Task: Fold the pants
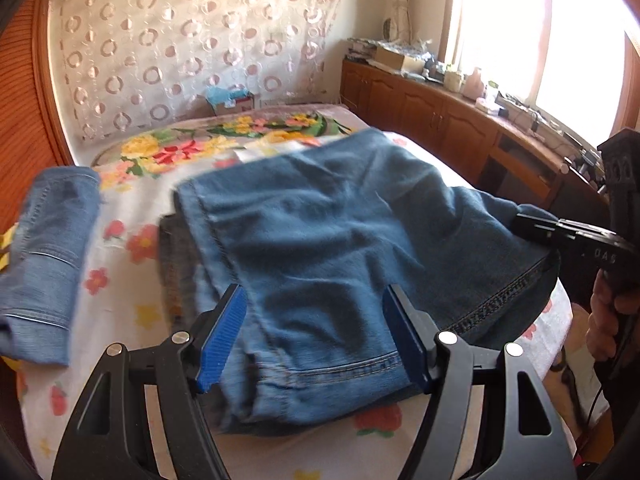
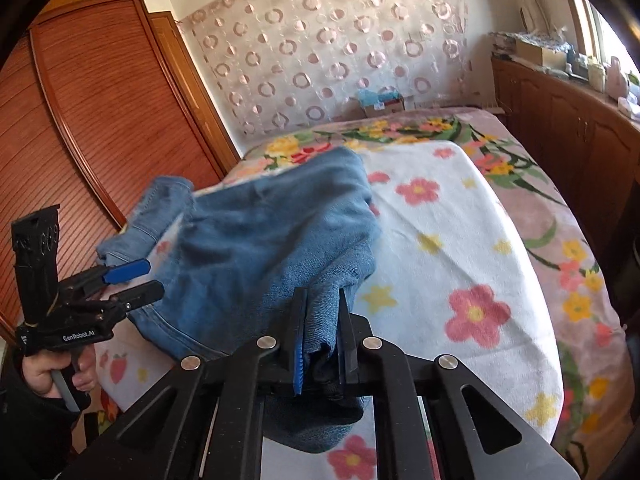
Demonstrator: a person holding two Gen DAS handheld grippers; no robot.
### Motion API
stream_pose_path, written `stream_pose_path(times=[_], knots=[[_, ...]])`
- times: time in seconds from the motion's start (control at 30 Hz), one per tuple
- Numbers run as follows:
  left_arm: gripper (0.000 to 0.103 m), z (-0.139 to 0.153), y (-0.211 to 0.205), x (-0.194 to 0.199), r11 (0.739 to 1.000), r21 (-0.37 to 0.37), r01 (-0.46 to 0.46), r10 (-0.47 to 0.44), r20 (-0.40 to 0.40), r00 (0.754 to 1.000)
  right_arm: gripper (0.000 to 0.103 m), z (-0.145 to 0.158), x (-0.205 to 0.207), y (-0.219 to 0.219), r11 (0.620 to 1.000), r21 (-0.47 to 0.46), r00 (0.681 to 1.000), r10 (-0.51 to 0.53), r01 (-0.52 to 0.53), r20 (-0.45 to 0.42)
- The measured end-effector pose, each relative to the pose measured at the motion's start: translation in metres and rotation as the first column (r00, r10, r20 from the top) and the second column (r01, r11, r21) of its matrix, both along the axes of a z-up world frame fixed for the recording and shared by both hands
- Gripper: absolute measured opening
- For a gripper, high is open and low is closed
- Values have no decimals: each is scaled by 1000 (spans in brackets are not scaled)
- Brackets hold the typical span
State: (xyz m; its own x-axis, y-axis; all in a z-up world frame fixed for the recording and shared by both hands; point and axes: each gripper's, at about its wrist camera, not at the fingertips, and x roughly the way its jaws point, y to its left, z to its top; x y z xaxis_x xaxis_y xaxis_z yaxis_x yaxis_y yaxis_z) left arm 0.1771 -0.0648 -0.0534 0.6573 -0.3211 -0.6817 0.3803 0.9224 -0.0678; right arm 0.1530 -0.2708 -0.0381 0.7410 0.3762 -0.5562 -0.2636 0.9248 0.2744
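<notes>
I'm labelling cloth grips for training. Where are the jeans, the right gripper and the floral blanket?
jeans (image 1: 340,232): left wrist view, middle of the denim panel.
right gripper (image 2: 322,332): right wrist view, between its fingertips, pinching denim.
floral blanket (image 2: 460,240): right wrist view, bare white area.

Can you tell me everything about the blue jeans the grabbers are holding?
The jeans are blue denim with stitched hems, rumpled and partly folded on the flowery bedspread. The right tool is shut on a bunched edge, which looks lifted off the bed. The left tool has wide jaws either side of a hem; whether its pads press on it is unclear.
</notes>
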Motion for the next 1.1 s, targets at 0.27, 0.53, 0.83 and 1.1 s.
stream_pose_path(times=[0.27,0.53,0.83,1.1], knots=[[71,21,47,-8,998,1,-62,62,37,997,11,26,7,41,998,-3,996,66,-66,59],[71,33,86,-12,992,-5,-128,128,57,990,11,41,14,90,985,-21,980,174,-173,96],[71,37,126,-15,979,-19,-205,206,64,976,11,21,21,158,946,-37,944,325,-323,65],[71,36,140,-13,971,-27,-239,240,67,968,11,-36,34,188,912,-35,912,405,-408,-70]])
